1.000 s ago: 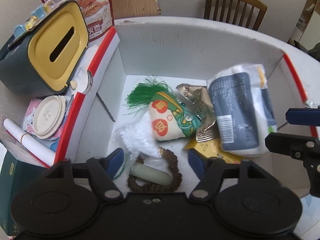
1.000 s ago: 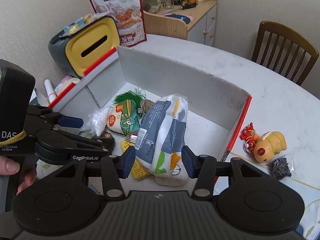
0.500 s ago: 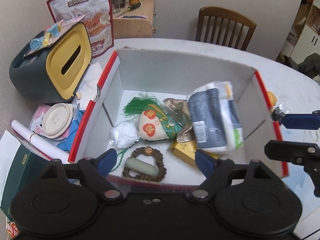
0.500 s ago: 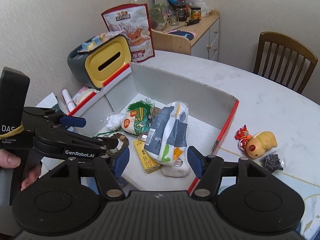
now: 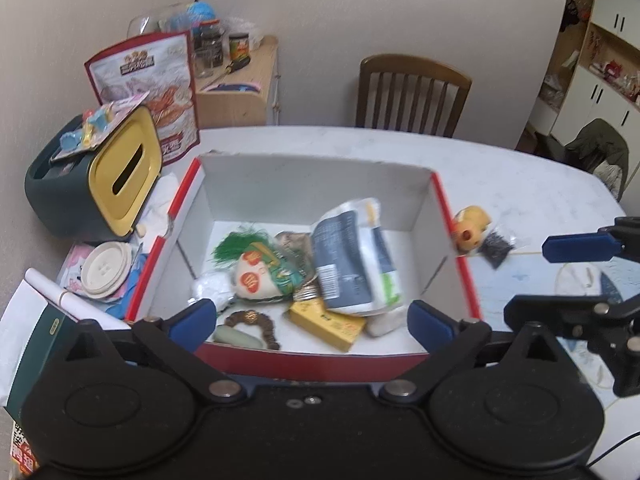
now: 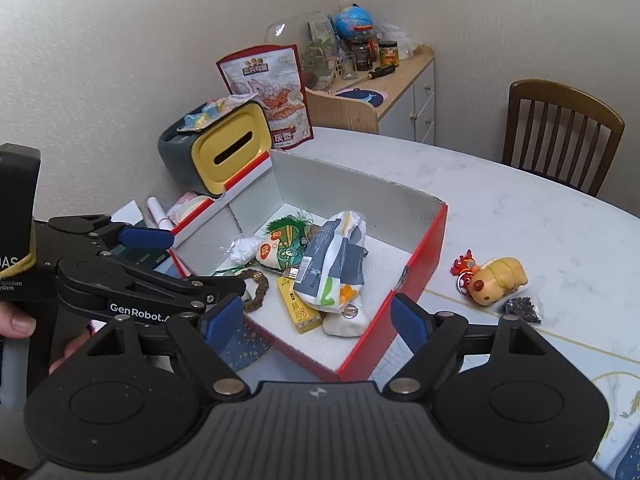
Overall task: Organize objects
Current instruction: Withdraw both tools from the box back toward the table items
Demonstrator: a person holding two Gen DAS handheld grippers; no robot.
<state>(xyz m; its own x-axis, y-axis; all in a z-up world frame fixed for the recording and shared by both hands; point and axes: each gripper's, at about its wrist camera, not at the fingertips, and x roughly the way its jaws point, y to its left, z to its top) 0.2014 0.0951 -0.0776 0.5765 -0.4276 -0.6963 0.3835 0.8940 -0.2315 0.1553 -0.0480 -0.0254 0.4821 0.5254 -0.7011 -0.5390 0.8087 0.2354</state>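
Note:
A red-edged white cardboard box (image 5: 312, 188) (image 6: 360, 204) sits on the table. In it lie a grey-white packet (image 5: 352, 256), a green tasselled pouch (image 5: 260, 276), a yellow carton (image 5: 328, 322), a bead bracelet (image 5: 256, 322) and a white wad (image 5: 208, 286). My left gripper (image 5: 311, 322) (image 6: 208, 262) hovers open and empty over the box's near left side. My right gripper (image 6: 316, 320) (image 5: 528, 280) is open and empty over the near right corner. A yellow toy (image 6: 498, 280), a red charm (image 6: 464, 266) and a small black bag (image 6: 520, 306) lie on the table right of the box.
A green tissue box with a yellow lid (image 5: 88, 188) and a snack bag (image 5: 148, 92) stand left of the box. A white lid (image 5: 106, 268) and a dark green carton (image 5: 36, 356) lie nearby. A wooden chair (image 5: 412, 96) stands beyond the table. A hand (image 6: 16, 324) holds the left gripper.
Both grippers have pulled up and back from the box, so more of the table shows. Their jaws have spread a little wider. The bracelet stays in the box.

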